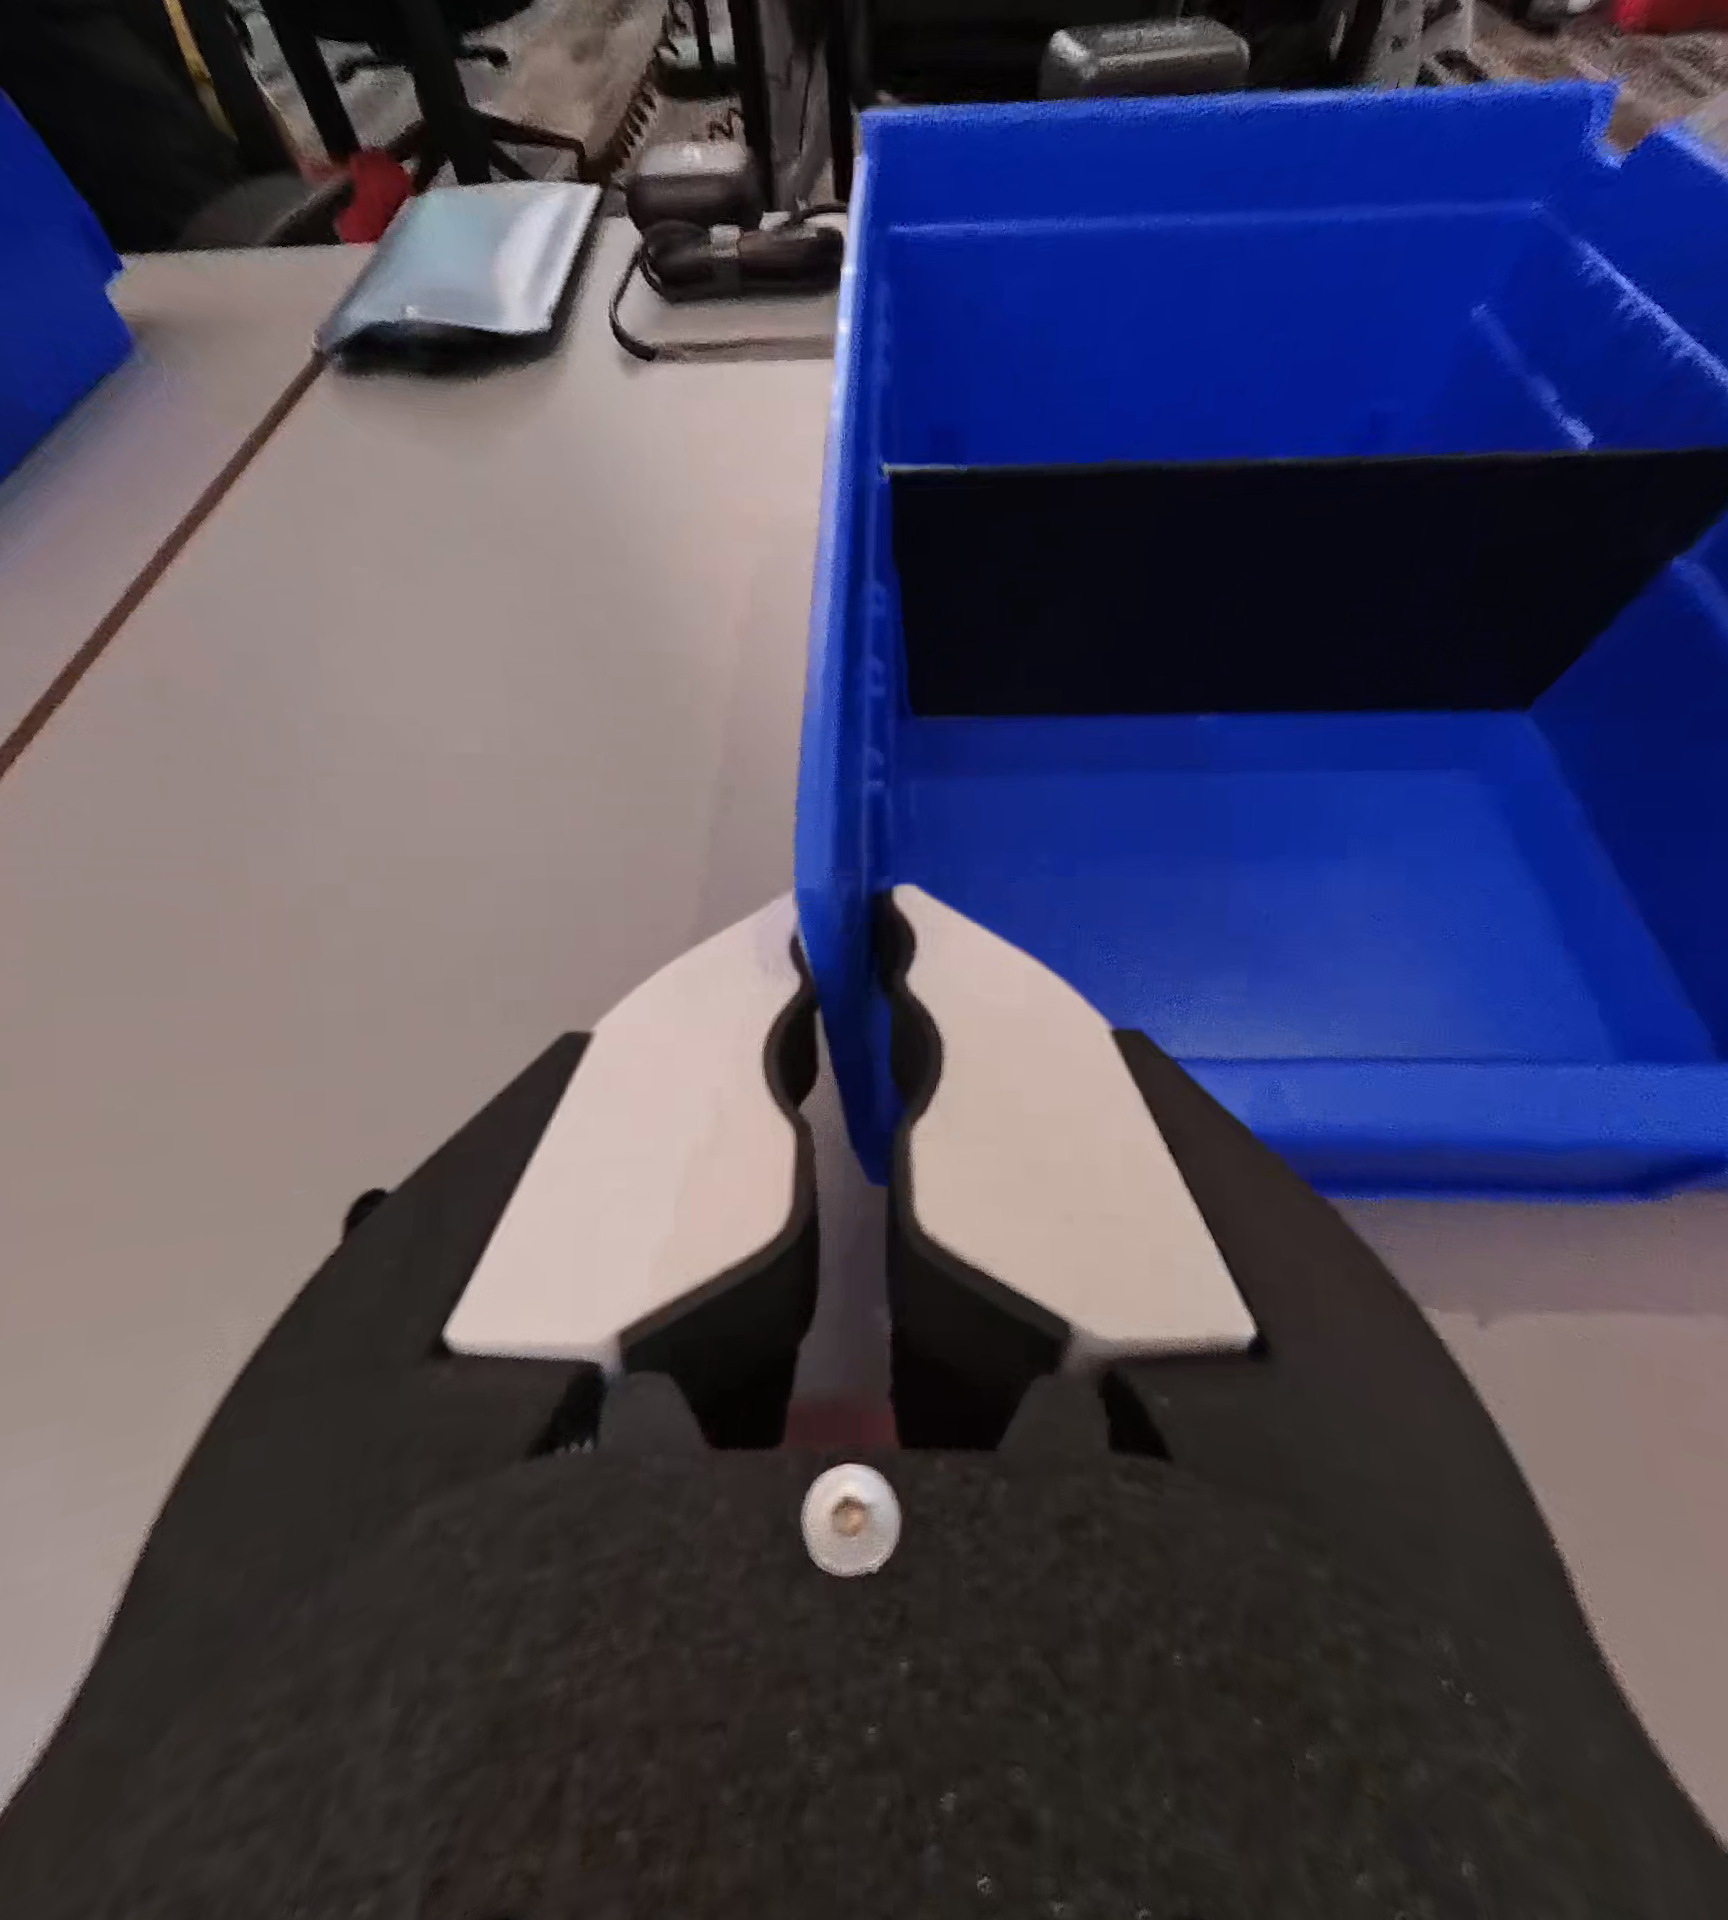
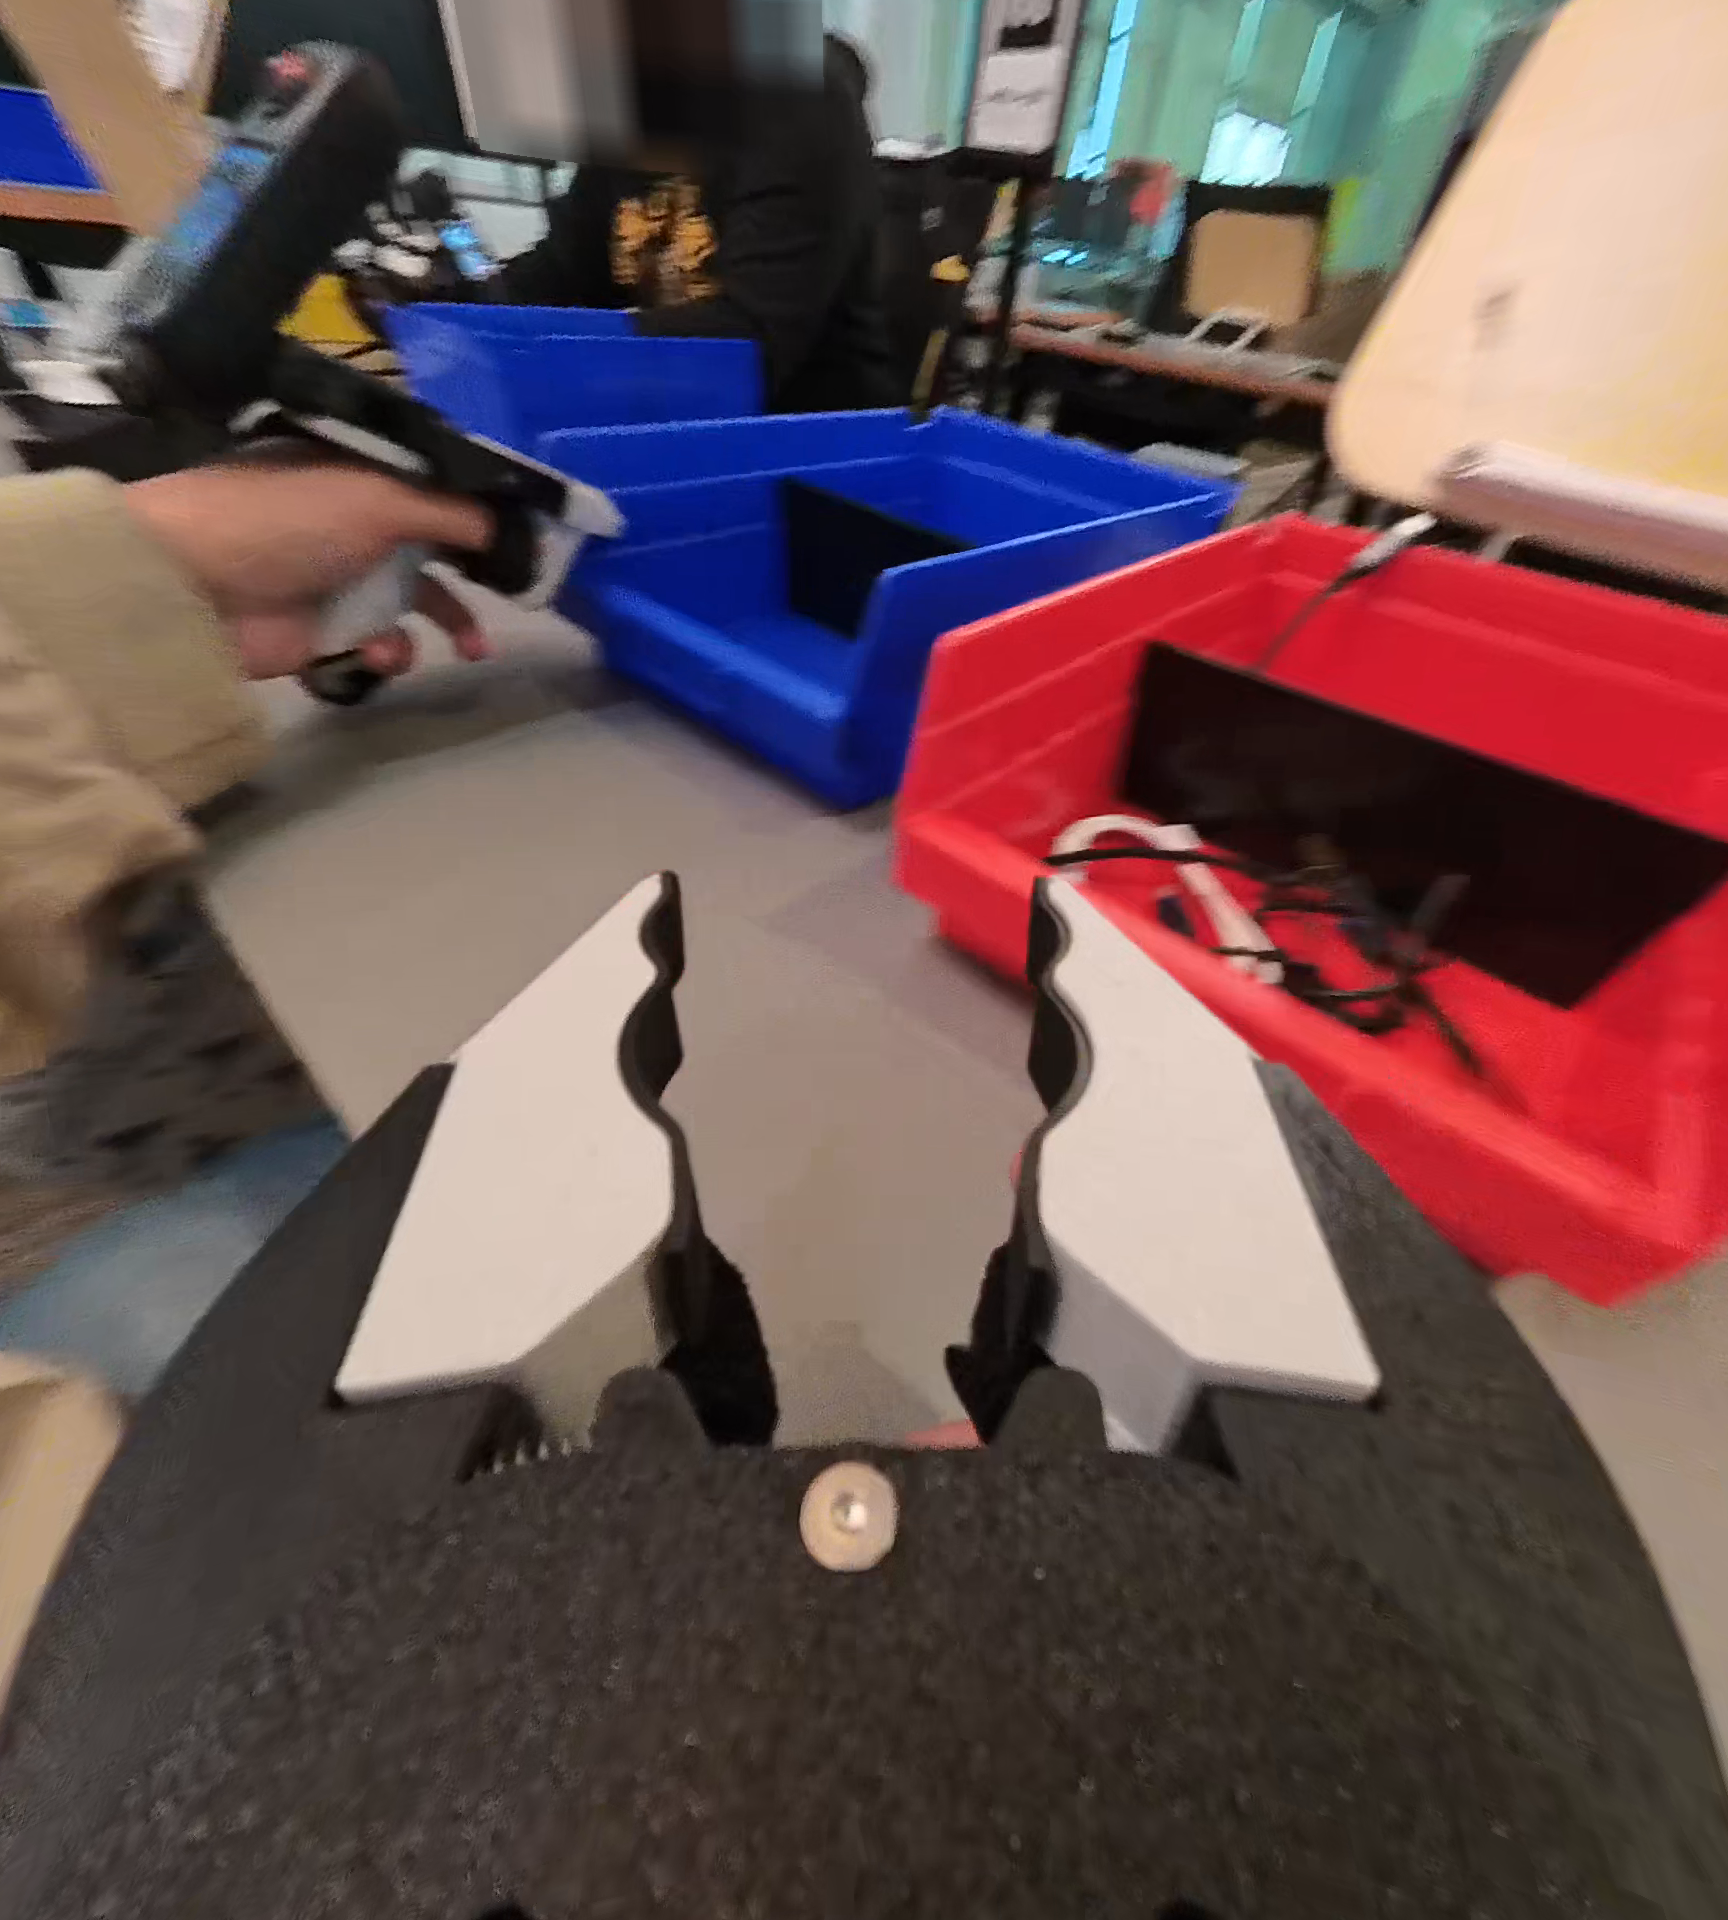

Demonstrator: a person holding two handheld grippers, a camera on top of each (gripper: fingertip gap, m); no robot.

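- Left gripper (image 1: 844, 925): clamped on side wall of blue bin (image 1: 1359, 883), on grey table (image 1: 424, 727).
- Right gripper (image 2: 855, 894): jaws apart, empty, above table, near red bin (image 2: 1359, 1122) holding cables (image 2: 1307, 925).

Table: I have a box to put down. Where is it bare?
Bare table left of the blue bin, up to the grey pouch. Also between the right gripper and both bins. The red bin holds tangled cables.
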